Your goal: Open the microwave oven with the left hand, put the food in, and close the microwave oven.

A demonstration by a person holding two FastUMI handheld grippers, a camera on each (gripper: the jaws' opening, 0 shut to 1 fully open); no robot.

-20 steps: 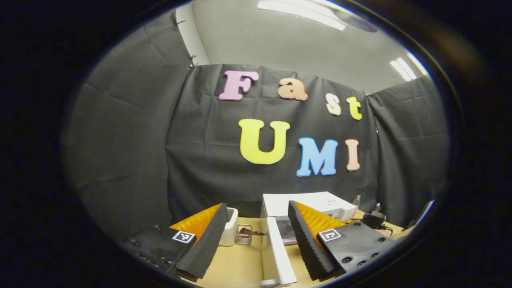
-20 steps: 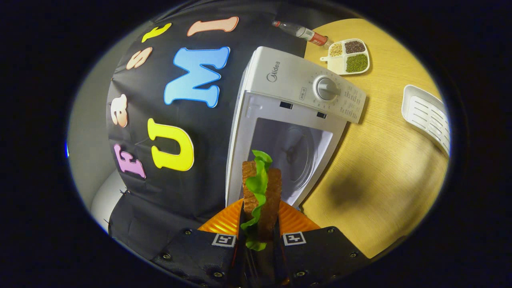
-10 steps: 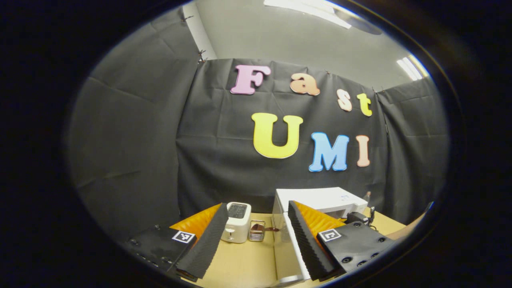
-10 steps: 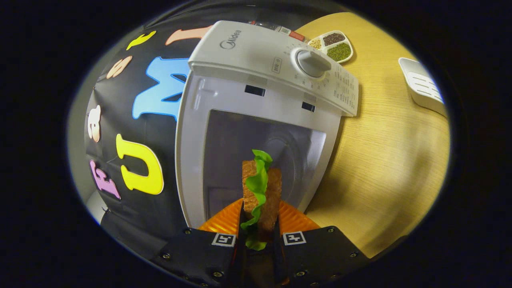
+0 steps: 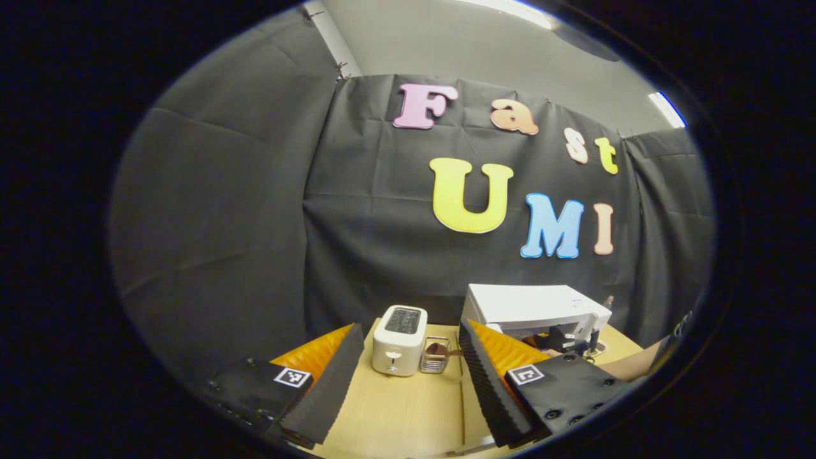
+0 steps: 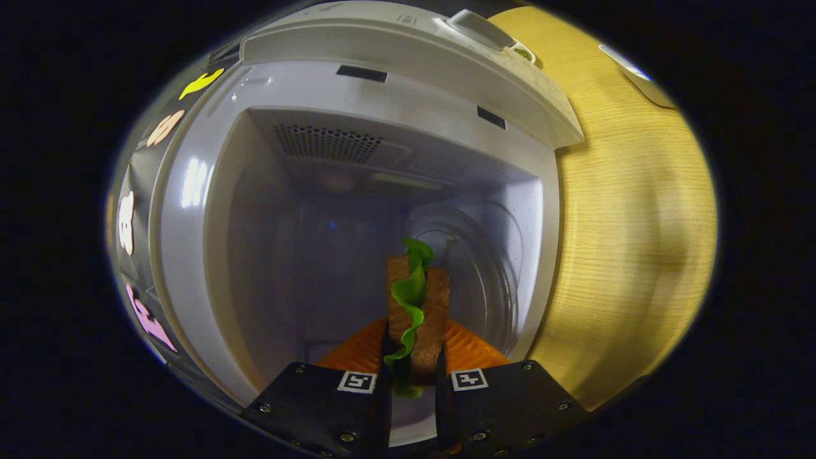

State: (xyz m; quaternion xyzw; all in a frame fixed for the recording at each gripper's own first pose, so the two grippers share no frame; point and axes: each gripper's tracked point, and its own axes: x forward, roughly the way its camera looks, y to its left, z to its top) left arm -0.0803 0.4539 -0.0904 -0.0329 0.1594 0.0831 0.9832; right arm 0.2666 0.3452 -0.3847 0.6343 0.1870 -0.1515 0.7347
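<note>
The right tool (image 6: 411, 357) pinches the sandwich (image 6: 417, 306), hiding its bottom, before the open microwave (image 6: 210, 191); the left tool (image 5: 411, 382) is spread.

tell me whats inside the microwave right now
In the right gripper view the microwave stands open. Inside are a glass turntable and a vent grille. The sandwich, clamped in the right gripper, hides part of the turntable and back wall.

The white microwave oven (image 6: 357, 166) stands open on the table, its cavity bare, glass turntable (image 6: 475, 268) at 3 o'clock. The sandwich (image 6: 414, 306), brown bread with green lettuce, stands on edge at its mouth.
</note>
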